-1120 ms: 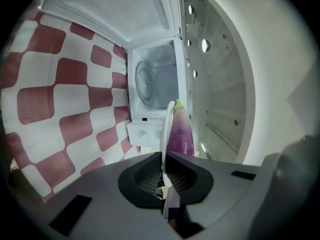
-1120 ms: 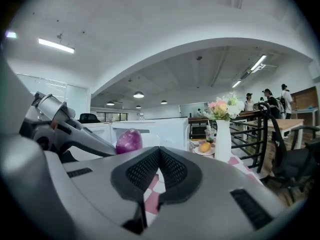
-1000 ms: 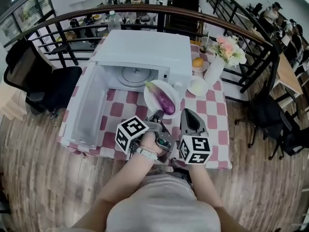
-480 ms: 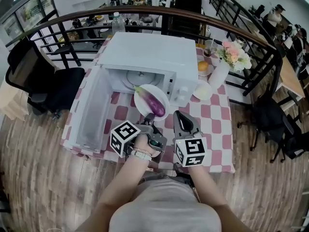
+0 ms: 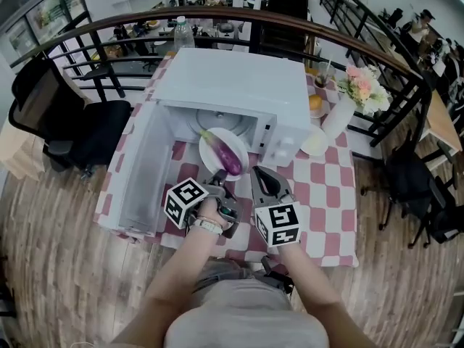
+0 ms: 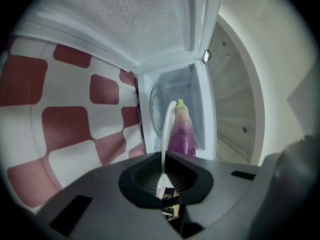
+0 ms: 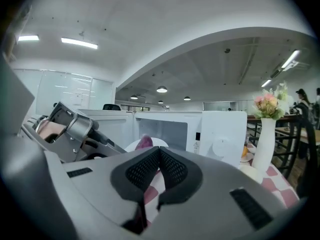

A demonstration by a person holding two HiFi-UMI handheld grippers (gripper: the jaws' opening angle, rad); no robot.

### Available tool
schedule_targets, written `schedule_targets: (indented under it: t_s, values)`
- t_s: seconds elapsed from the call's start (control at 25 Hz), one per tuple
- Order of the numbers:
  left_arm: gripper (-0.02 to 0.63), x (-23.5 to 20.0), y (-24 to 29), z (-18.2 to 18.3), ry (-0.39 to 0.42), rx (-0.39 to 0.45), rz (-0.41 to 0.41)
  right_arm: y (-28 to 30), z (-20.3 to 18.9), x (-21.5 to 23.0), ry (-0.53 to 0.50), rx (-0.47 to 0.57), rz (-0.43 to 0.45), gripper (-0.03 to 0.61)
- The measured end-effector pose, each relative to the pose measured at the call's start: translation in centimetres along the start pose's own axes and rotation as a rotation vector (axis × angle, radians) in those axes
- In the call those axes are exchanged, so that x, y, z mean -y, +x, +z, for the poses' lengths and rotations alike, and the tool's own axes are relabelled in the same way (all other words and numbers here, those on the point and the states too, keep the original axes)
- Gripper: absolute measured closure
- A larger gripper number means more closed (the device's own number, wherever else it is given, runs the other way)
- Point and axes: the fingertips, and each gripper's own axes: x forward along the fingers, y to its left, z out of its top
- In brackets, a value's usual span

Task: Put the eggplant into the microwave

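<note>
A purple eggplant (image 5: 226,154) lies on a white plate (image 5: 213,145) at the mouth of the open white microwave (image 5: 232,85). My left gripper (image 5: 220,177) is shut on the plate's near rim. In the left gripper view the plate (image 6: 166,129) shows edge-on, with the eggplant (image 6: 181,130) beside it, and the left gripper (image 6: 164,156) points into the cavity (image 6: 172,86). My right gripper (image 5: 262,174) is shut and empty, just right of the plate. The right gripper (image 7: 159,151) view shows the eggplant (image 7: 144,142) and the microwave (image 7: 200,129) ahead of it.
The microwave door (image 5: 141,172) hangs open to the left over the red-checked tablecloth (image 5: 326,194). A white vase of flowers (image 5: 341,111), a small plate (image 5: 315,142) and an orange (image 5: 315,101) stand right of the microwave. A railing (image 5: 217,17) runs behind the table.
Both grippers have moved left and forward toward the microwave. The plate with the eggplant has gone from the oven's front right to its open mouth and a little lower.
</note>
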Motion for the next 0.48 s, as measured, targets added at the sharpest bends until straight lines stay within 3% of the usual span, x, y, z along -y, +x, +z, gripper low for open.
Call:
schedule_targets:
  t_s: [0.48]
  values:
    - [0.595,-3.7,5.2,4.8,0.008,-0.013,0.034,3.6,-4.1,1.0,0.049,-0.104,-0.030,0.554]
